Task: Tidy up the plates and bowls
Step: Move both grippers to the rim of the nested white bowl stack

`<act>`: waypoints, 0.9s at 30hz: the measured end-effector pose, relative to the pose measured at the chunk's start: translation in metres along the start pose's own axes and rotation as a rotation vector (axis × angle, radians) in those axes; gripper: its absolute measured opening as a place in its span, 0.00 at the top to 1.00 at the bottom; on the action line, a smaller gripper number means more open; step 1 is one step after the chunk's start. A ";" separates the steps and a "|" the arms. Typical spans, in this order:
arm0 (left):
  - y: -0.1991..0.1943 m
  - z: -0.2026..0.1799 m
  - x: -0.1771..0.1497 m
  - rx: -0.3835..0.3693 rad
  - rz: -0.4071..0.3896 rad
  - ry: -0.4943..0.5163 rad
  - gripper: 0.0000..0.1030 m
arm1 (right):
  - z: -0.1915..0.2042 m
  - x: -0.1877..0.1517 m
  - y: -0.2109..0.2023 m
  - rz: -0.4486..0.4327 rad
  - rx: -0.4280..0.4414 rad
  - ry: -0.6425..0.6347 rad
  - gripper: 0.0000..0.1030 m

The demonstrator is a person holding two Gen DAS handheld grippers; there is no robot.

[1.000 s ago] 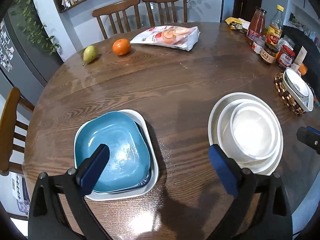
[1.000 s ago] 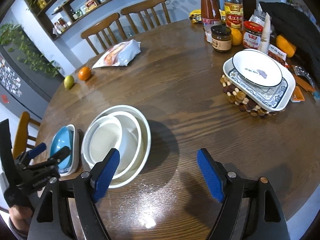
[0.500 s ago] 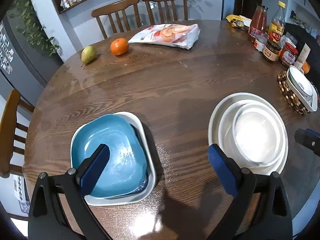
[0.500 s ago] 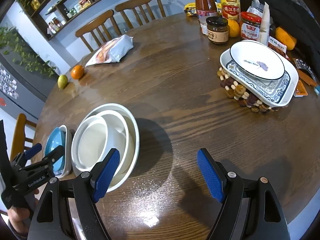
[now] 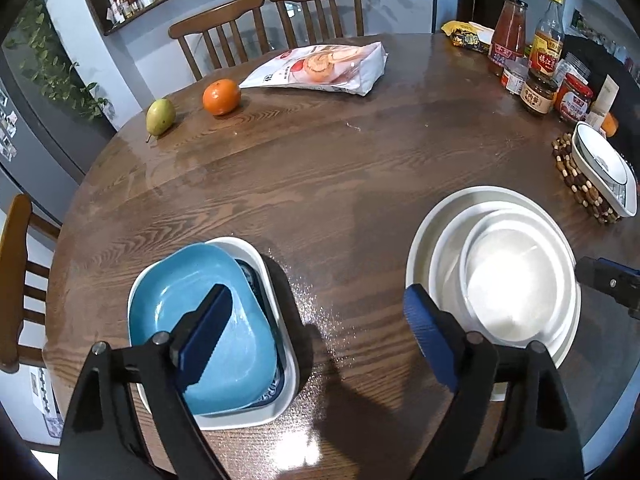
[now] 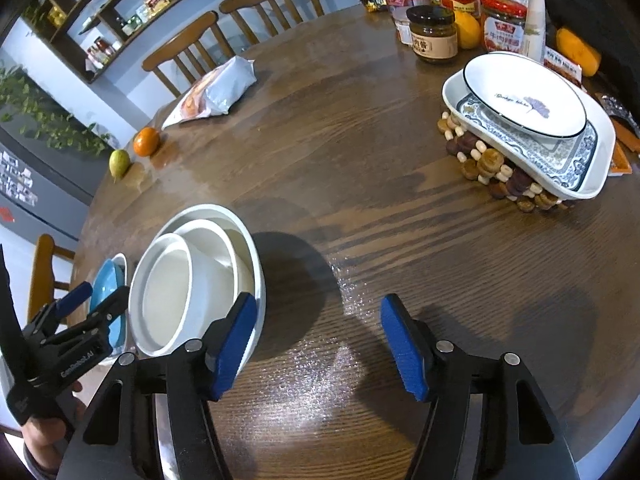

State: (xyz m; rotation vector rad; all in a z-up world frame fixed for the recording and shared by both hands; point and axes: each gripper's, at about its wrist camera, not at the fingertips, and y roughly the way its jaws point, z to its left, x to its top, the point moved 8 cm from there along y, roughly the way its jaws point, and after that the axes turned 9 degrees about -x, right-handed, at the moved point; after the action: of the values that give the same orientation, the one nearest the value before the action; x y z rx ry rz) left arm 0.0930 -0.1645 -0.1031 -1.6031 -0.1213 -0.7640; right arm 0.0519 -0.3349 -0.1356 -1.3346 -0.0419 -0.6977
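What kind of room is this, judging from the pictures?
Most likely a home dining area beside a kitchen: a round wooden table with wooden chairs behind it, sauce bottles and jars on the table, and wall shelves holding more jars.

Home dining room: table, chairs

Both black tongs with blue pads, the left tongs and the right tongs, point down, closing slowly with nothing between them.
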 end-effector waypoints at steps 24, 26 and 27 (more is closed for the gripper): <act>0.017 -0.025 0.004 -0.085 0.069 0.075 0.47 | 0.005 -0.007 0.015 0.047 0.043 0.031 0.39; 0.017 -0.027 0.004 -0.100 0.072 0.074 0.55 | 0.008 -0.007 0.014 0.047 0.064 0.031 0.52; 0.017 -0.028 0.004 -0.108 0.074 0.071 0.57 | 0.011 -0.008 0.013 0.046 0.082 0.028 0.54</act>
State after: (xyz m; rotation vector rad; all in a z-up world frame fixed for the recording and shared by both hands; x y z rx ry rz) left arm 0.0931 -0.1952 -0.1159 -1.6703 0.0311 -0.7802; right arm 0.0559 -0.3212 -0.1472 -1.2438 -0.0167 -0.6688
